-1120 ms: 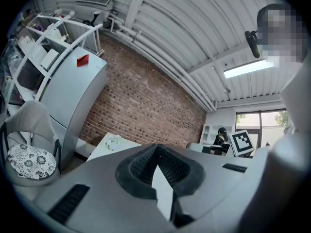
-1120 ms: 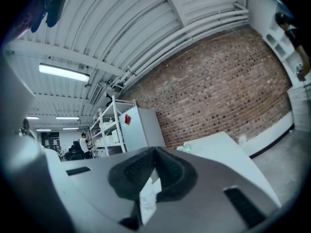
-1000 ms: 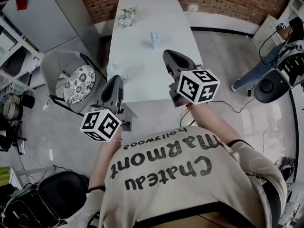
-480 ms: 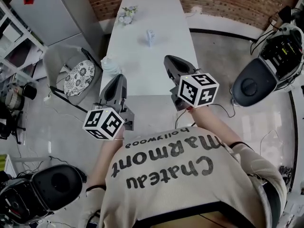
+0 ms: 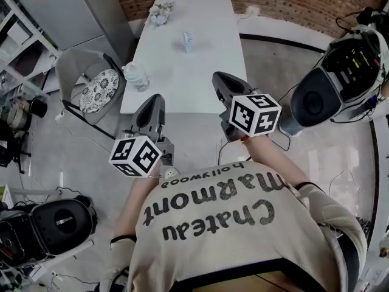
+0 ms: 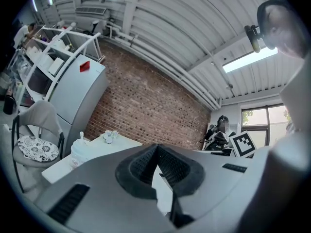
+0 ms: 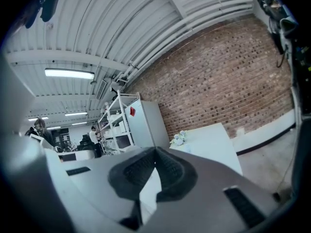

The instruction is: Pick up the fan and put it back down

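The fan [image 5: 189,40] is a small white object standing on the far half of the long white table [image 5: 200,84]. Both grippers hang short of the table's near edge, over the floor, pointing toward it. My left gripper [image 5: 152,100] is shut and holds nothing; in the left gripper view its jaws [image 6: 156,147] meet at the tip. My right gripper [image 5: 220,78] is likewise shut and holds nothing, its tip [image 7: 155,149] aimed along the table [image 7: 209,140]. Neither gripper is near the fan.
A clear lidded jar [image 5: 136,76] stands at the table's left edge and a small flower bunch [image 5: 161,12] at its far end. A chair with a patterned cushion [image 5: 100,99] is left of the table. A round dark machine [image 5: 316,102] sits right, another [image 5: 61,224] lower left.
The table's near edge has drifted up and left in the head view, away from both grippers. A person's leg at the right has left the view; machines show there instead. Both grippers stay shut.
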A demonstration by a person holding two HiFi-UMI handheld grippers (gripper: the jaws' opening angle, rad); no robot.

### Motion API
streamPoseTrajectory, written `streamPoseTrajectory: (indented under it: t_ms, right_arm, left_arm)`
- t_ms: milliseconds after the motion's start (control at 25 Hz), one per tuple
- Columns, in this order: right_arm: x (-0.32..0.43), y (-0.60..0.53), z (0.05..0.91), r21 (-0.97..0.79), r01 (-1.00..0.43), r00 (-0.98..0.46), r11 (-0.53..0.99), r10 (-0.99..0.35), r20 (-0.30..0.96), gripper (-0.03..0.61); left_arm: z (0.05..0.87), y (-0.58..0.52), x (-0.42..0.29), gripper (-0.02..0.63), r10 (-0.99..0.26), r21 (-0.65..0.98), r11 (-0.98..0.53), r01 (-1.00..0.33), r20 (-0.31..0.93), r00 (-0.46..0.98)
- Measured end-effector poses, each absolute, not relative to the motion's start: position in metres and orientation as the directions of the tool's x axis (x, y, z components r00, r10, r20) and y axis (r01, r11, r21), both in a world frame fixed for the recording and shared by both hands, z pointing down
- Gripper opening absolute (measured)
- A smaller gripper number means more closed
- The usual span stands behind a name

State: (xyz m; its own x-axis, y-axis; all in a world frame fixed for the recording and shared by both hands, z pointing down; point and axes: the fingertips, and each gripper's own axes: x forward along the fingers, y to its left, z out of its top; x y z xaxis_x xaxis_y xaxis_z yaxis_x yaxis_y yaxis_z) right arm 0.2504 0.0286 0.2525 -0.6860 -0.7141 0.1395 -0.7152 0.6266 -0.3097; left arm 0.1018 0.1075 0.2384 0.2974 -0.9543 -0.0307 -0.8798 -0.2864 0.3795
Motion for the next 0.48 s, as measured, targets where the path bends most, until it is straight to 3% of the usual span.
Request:
streamPoseTrajectory:
  t_ms: [480]
  right_arm:
    - [0.262,0.06,0.232,-0.309,-0.695,-0.711,0.649,-0.685,0.159,0.003]
  left_arm:
    - [0.216,0.145,0.122,0.002,-0.96,0.409,-0.265,-0.874,-0.024,0.28]
